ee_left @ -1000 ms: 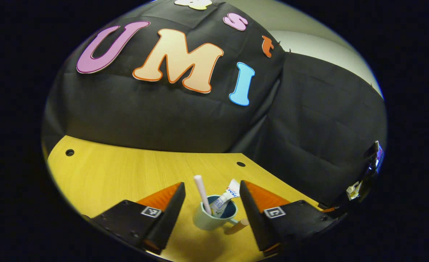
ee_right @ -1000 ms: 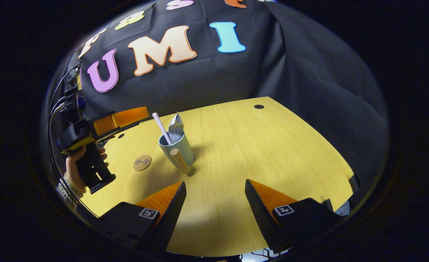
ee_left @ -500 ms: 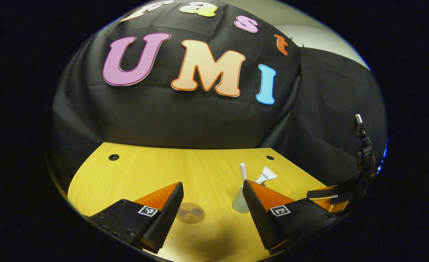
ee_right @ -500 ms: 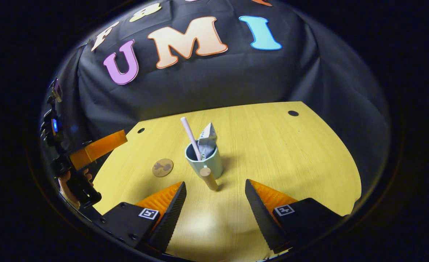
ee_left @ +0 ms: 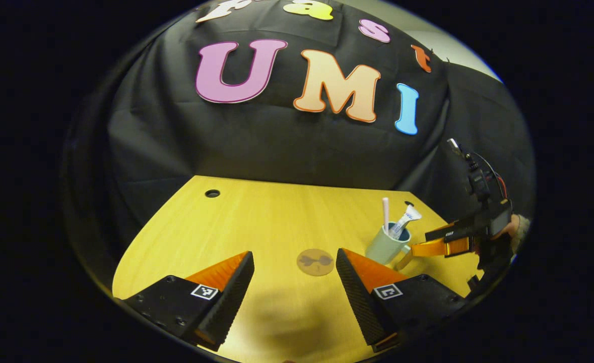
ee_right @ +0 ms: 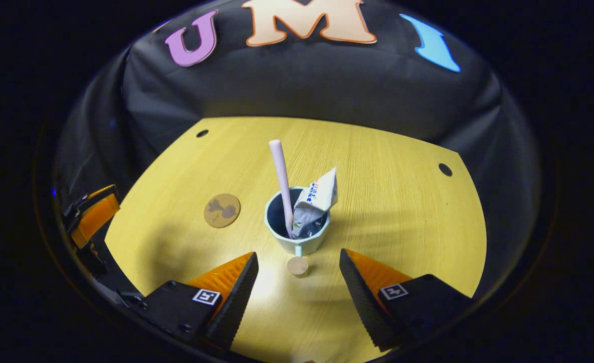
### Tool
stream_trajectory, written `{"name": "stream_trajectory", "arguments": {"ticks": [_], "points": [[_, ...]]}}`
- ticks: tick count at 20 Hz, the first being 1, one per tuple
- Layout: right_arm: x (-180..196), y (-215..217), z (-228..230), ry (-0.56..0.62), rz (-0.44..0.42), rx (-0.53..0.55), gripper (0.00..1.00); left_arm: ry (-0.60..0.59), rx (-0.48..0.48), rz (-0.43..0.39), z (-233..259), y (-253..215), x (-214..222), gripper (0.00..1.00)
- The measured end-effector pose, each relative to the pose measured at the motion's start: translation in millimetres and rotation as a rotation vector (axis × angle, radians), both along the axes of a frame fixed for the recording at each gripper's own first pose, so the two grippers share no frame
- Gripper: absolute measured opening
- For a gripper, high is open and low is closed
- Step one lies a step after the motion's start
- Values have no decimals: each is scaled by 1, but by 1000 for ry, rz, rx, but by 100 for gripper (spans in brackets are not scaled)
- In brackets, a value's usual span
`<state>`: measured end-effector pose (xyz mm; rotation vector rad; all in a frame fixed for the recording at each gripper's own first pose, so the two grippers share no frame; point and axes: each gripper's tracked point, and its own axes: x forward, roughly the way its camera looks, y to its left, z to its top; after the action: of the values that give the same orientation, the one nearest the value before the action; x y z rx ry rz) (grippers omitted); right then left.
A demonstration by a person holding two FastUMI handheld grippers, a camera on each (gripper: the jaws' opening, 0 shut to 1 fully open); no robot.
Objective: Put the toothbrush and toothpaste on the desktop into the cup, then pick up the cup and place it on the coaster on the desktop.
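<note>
A pale green cup (ee_right: 297,231) with a wooden handle (ee_right: 297,265) stands upright on the yellow desktop (ee_right: 387,212). In it lean a pink toothbrush (ee_right: 281,176) and a white toothpaste tube (ee_right: 317,201). The round brown coaster (ee_right: 222,210) lies flat to the cup's left, apart from it. My right gripper (ee_right: 298,282) is open just in front of the handle, which points at the gap between its fingers. In the left gripper view the cup (ee_left: 386,245) is off to the right and the coaster (ee_left: 315,261) lies just beyond my open left gripper (ee_left: 294,282). The right gripper (ee_left: 445,242) reaches toward the cup there.
Dark round holes (ee_right: 445,169) sit near the desktop's far corners. Black cloth walls the booth behind and to the sides. A hand (ee_left: 516,224) holds the right gripper at the desktop's right edge. The left gripper (ee_right: 92,214) shows at the desktop's left edge.
My left gripper has drawn back and swung left, away from the cup, with the coaster now ahead of it. My right gripper has moved in close to the cup's handle.
</note>
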<state>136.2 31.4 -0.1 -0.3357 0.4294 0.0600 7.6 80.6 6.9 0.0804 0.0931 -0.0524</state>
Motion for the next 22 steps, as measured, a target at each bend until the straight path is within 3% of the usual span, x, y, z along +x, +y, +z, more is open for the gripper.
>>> {"name": "stream_trajectory", "arguments": {"ticks": [7,8,10,11,12,18,22], "points": [[33,-11,-28,253,-70,-83,94,68,-110,119,-34,35,-23,95],[36,-11,-29,274,-82,-78,99,78,-126,129,-39,37,-24,95],[41,-12,-37,329,-100,-69,87,103,-152,144,-47,40,-29,96],[43,-14,-40,345,-109,-75,86,105,-156,149,-48,42,-28,96],[45,-16,-43,360,-115,-78,73,106,-157,153,-49,44,-28,96],[45,-17,-53,419,-139,-59,30,124,-179,151,-54,42,-26,96],[45,-15,-52,415,-133,-72,26,132,-202,133,-54,36,-25,96]]}}
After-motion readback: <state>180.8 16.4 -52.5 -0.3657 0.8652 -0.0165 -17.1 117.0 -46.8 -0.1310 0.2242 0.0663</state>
